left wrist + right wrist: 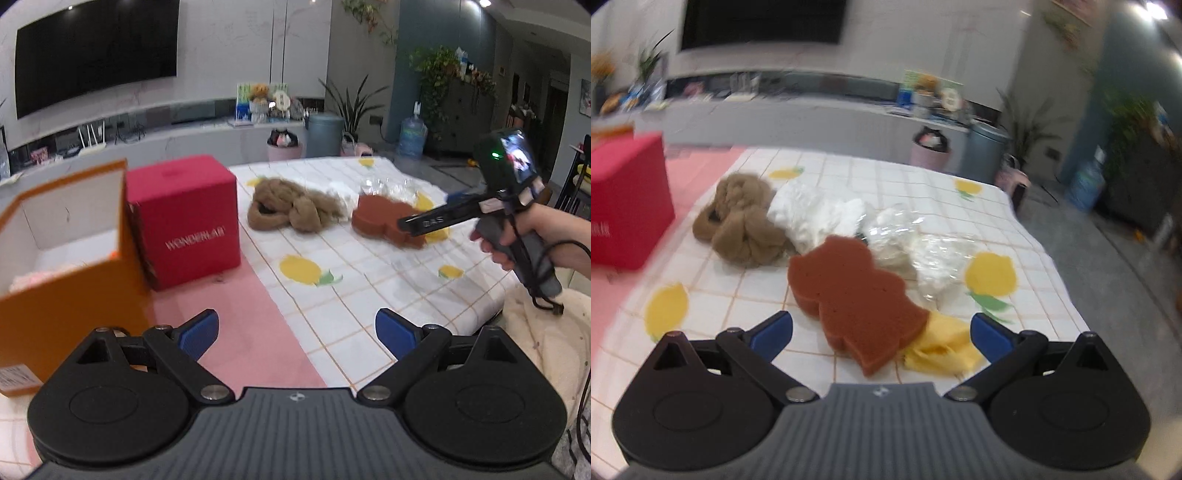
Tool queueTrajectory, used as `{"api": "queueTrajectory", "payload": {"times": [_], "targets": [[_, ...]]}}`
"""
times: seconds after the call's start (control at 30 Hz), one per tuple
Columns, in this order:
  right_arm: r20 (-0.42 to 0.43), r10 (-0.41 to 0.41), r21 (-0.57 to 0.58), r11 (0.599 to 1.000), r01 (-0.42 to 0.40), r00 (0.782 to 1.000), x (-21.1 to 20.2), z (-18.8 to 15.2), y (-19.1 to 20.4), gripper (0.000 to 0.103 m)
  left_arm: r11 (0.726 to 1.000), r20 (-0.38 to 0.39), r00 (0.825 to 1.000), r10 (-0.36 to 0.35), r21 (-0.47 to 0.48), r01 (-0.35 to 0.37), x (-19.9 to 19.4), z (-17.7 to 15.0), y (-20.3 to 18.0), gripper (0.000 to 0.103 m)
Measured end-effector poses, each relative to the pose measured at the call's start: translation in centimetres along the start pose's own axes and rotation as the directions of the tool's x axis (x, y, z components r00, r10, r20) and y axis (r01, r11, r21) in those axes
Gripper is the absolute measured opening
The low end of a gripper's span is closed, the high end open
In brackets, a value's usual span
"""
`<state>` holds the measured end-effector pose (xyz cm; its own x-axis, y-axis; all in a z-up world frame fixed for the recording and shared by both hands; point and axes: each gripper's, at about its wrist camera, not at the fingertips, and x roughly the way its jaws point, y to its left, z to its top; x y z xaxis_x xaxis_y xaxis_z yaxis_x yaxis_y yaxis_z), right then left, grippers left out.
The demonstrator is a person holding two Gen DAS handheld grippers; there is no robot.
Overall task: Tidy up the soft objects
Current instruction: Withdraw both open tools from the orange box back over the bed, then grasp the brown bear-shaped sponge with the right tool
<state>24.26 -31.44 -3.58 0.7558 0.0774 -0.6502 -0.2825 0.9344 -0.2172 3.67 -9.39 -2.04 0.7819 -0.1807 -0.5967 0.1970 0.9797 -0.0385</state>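
Hovering wide apart, right tool faces brown sponge on tablecloth

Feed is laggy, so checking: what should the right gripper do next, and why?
Probably ease the right gripper forward and down, then close on the brown sponge. Its jaws are open and empty, and the sponge lies closest, directly ahead between them, overlapping the yellow cloth.

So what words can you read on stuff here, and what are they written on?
"WONDERLAB": white letters on the front of the red box.
The letters on the right gripper are too blurred to read.
The sticker at the bottom corner of the orange box is too small to read.
The cards on the far shelf are too small to read.
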Motion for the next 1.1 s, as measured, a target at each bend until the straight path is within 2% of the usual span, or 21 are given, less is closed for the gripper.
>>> {"api": "queueTrajectory", "payload": {"times": [0.17, 0.37, 0.43, 0.5, 0.63, 0.73, 0.83, 0.87, 0.93, 1.03, 1.1], "targets": [[-0.044, 0.027, -0.061, 0.998, -0.029, 0.999, 3.7, 0.2, 0.7, 0.1, 0.996, -0.022, 0.999, 0.025, 0.081, -0.023, 1.1, -1.5, -0.7, 0.103], [-0.068, 0.05, 0.01, 0.999, -0.049, 0.996, 5.2, 0.2, -1.0, 0.1, 0.994, -0.065, 0.996, 0.058, 0.098, -0.052, 1.6, -3.1, -0.6, 0.103], [-0.08, 0.04, 0.019, 0.999, -0.038, 0.996, 5.1, 0.2, -1.2, 0.092, 0.995, -0.072, 0.996, 0.062, 0.086, -0.055, 1.5, -3.4, -0.3, 0.103], [-0.099, 0.022, -0.01, 1.0, -0.023, 0.995, 4.6, 0.3, -1.0, 0.077, 0.996, -0.081, 0.995, 0.054, 0.076, -0.048, 1.5, -3.5, -0.2, 0.103], [-0.143, 0.084, -0.019, 0.996, -0.087, 0.986, 3.1, 0.3, -0.3, 0.073, 0.996, -0.08, 0.996, 0.043, 0.075, -0.037, 0.9, -3.8, -0.1, 0.103], [-0.204, 0.114, -0.092, 0.987, -0.135, 0.972, 1.5, 0.0, 1.5, 0.073, 0.997, -0.07, 0.997, 0.037, 0.076, -0.032, 0.2, -4.0, 0.0, 0.103], [-0.262, 0.087, -0.198, 0.97, -0.142, 0.961, -0.4, -0.5, 3.9, 0.074, 0.997, -0.072, 0.997, 0.033, 0.072, -0.027, -0.1, -4.1, 0.2, 0.103], [-0.289, 0.084, -0.201, 0.969, -0.146, 0.954, -0.8, -0.6, 4.4, 0.074, 0.997, -0.074, 0.997, 0.032, 0.07, -0.026, -0.1, -4.0, 0.3, 0.103], [-0.359, 0.13, -0.138, 0.972, -0.19, 0.924, -1.4, -0.8, 4.6, 0.077, 0.998, -0.074, 0.997, 0.029, 0.065, -0.025, -0.2, -3.9, 0.4, 0.103], [-0.341, 0.181, -0.141, 0.96, -0.24, 0.923, -2.4, -0.6, 5.0, 0.088, 0.998, -0.071, 0.997, 0.024, 0.053, -0.02, -0.3, -3.8, 0.5, 0.103], [-0.305, 0.184, -0.145, 0.961, -0.237, 0.934, -2.5, -0.3, 4.9, 0.098, 0.999, -0.076, 0.997, 0.023, 0.051, -0.019, -0.2, -3.9, 0.6, 0.103]]}}
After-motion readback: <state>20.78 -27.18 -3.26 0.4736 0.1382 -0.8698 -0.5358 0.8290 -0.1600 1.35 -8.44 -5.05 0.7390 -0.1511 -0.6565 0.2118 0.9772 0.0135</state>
